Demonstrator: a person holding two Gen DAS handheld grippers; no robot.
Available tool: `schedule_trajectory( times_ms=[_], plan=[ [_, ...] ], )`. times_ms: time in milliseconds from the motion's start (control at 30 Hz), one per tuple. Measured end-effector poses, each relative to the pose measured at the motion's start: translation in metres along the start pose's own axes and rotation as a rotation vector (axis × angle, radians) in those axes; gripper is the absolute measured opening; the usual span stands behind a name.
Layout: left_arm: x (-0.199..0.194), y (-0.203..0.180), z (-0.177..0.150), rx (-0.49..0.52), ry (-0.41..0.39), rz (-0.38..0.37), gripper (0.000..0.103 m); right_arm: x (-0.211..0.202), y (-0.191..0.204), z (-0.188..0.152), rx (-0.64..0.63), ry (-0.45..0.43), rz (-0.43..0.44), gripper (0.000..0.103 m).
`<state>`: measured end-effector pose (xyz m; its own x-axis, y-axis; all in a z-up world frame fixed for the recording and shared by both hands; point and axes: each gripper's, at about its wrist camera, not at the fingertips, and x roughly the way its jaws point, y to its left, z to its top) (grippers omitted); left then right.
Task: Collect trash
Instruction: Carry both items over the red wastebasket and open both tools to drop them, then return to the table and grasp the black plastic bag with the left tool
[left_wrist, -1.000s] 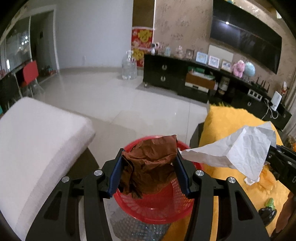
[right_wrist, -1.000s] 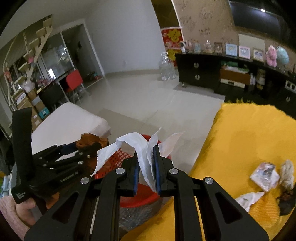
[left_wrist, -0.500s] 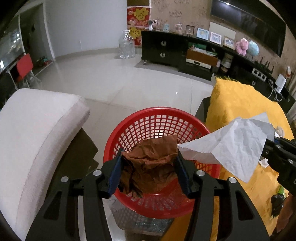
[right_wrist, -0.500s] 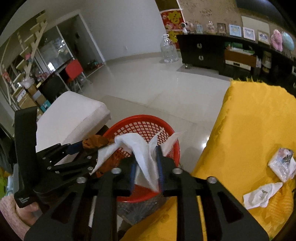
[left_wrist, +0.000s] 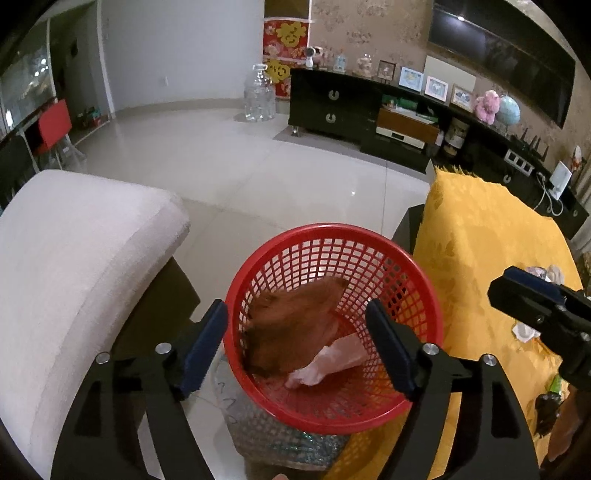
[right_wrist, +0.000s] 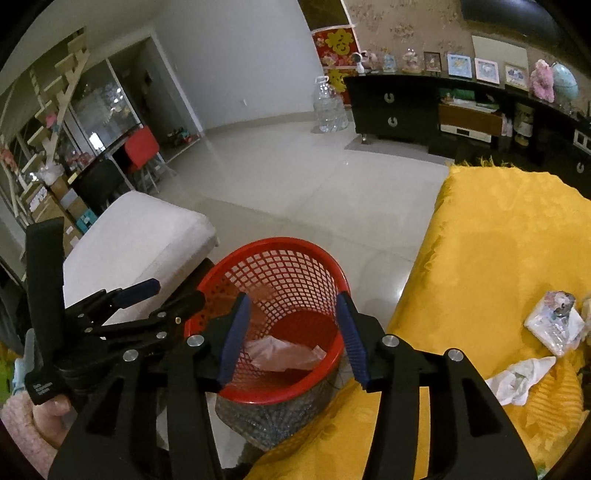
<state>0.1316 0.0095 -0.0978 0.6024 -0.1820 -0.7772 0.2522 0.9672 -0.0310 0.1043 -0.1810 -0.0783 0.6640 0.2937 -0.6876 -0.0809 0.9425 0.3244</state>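
A red mesh basket (left_wrist: 413, 280) (right_wrist: 236, 269) stands on the floor between a white seat and a yellow-covered table. Inside it a brown crumpled paper (left_wrist: 295, 325), blurred by motion, lies against the wall beside a white tissue (left_wrist: 328, 363) (right_wrist: 280, 352). My left gripper (left_wrist: 295, 341) hangs open just above the basket's near rim, nothing between its fingers. My right gripper (right_wrist: 291, 332) is also open over the basket. On the yellow cloth lie a crumpled white tissue (right_wrist: 521, 378) and a clear wrapper (right_wrist: 556, 321).
A white cushioned seat (left_wrist: 74, 266) sits left of the basket. The yellow-covered table (left_wrist: 487, 236) fills the right. A dark cabinet (left_wrist: 332, 107) and a water jug (left_wrist: 259, 94) stand far across the pale tiled floor. A hand (right_wrist: 40, 417) holds the left gripper.
Both grippers have opened. The brown paper has left the left gripper and the white tissue has left the right one; both are now inside the red basket.
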Motion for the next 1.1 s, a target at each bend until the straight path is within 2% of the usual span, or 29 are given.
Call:
schedule_trajectory(
  times_ms=[233,300,633,733,800,967,1100],
  plan=[
    [-0.006,0.0,0.005,-0.007,-0.021,-0.005,0.08,-0.029,-0.002,0.001,-0.022,-0.049,-0.037,0.048],
    [-0.01,-0.003,0.005,-0.007,-0.035,-0.008,0.08,-0.043,-0.004,-0.001,-0.034,-0.073,-0.061,0.053],
    [-0.039,-0.02,0.011,-0.009,-0.138,-0.046,0.087,-0.125,-0.042,-0.013,-0.08,-0.214,-0.275,0.063],
    [-0.046,-0.028,0.009,-0.003,-0.154,-0.069,0.089,-0.146,-0.058,-0.022,-0.068,-0.247,-0.336,0.069],
    [-0.048,-0.034,0.008,0.007,-0.16,-0.072,0.09,-0.16,-0.069,-0.029,-0.051,-0.269,-0.377,0.077],
    [-0.051,-0.05,0.004,0.035,-0.163,-0.081,0.09,-0.189,-0.092,-0.051,0.023,-0.31,-0.431,0.09],
    [-0.051,-0.065,0.0,0.062,-0.163,-0.089,0.09,-0.205,-0.106,-0.064,0.066,-0.329,-0.467,0.094]
  ],
)
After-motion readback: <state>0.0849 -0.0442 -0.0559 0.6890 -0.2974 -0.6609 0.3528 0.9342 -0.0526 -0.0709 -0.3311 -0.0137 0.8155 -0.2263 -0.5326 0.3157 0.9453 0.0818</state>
